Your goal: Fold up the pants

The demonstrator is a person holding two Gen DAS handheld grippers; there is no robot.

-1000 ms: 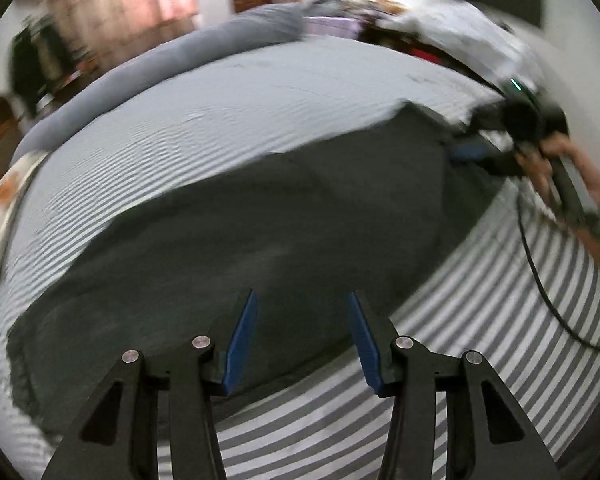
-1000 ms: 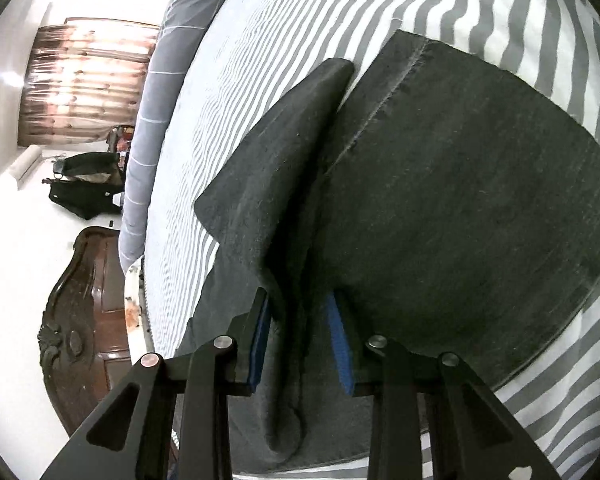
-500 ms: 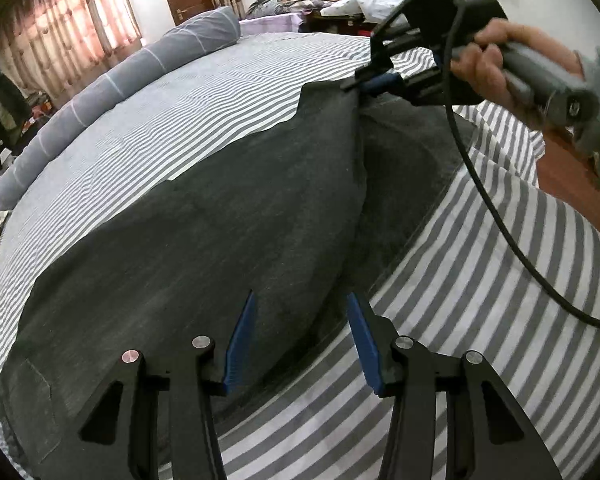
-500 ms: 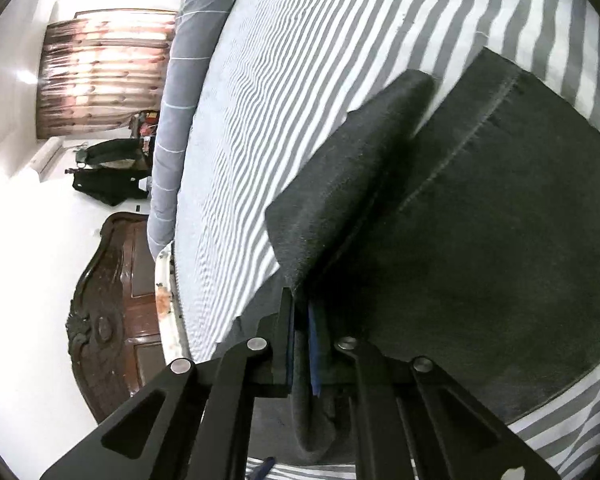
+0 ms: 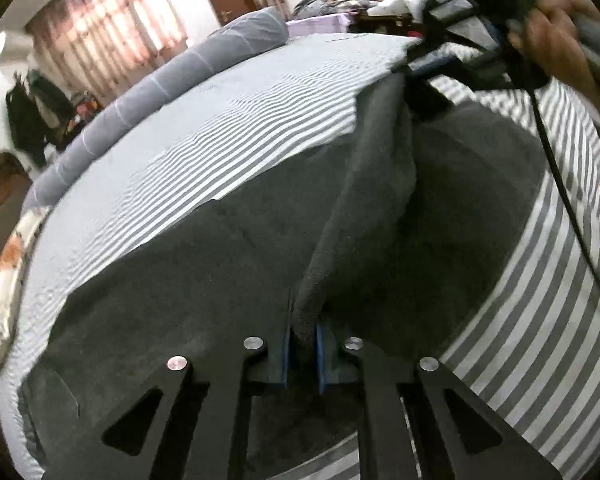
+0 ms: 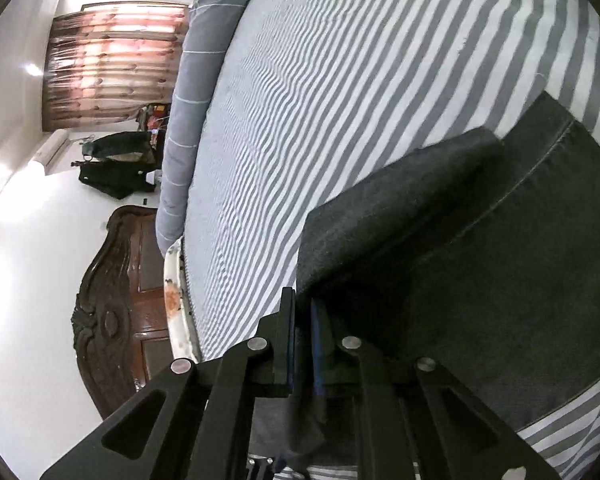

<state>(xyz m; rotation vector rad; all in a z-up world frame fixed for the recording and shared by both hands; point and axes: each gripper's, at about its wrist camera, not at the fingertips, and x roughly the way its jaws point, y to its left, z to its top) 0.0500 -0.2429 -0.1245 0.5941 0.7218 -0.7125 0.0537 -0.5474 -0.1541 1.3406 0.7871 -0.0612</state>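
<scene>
Dark grey pants point(image 5: 204, 280) lie spread on a grey-and-white striped bed point(image 5: 228, 132). My left gripper point(image 5: 303, 344) is shut on a raised fold of the pants' near edge. My right gripper point(image 6: 302, 344) is shut on the pants point(image 6: 480, 280) too, lifting one edge so a flap stands above the layer below. In the left wrist view the right gripper point(image 5: 432, 68) pinches the far end of the same raised ridge of cloth, with the person's hand behind it.
A long grey bolster point(image 5: 188, 72) lies along the far side of the bed. A carved wooden headboard point(image 6: 112, 304) stands at the bed's end. Curtains point(image 6: 112, 64), hung dark clothes and piled bedding point(image 5: 352, 0) line the room. A black cable point(image 5: 564, 184) hangs from the right gripper.
My left gripper has closed on the pants' edge; it was open before. My right gripper shut on the pants and lifted them, raising a ridge of cloth between both grippers.
</scene>
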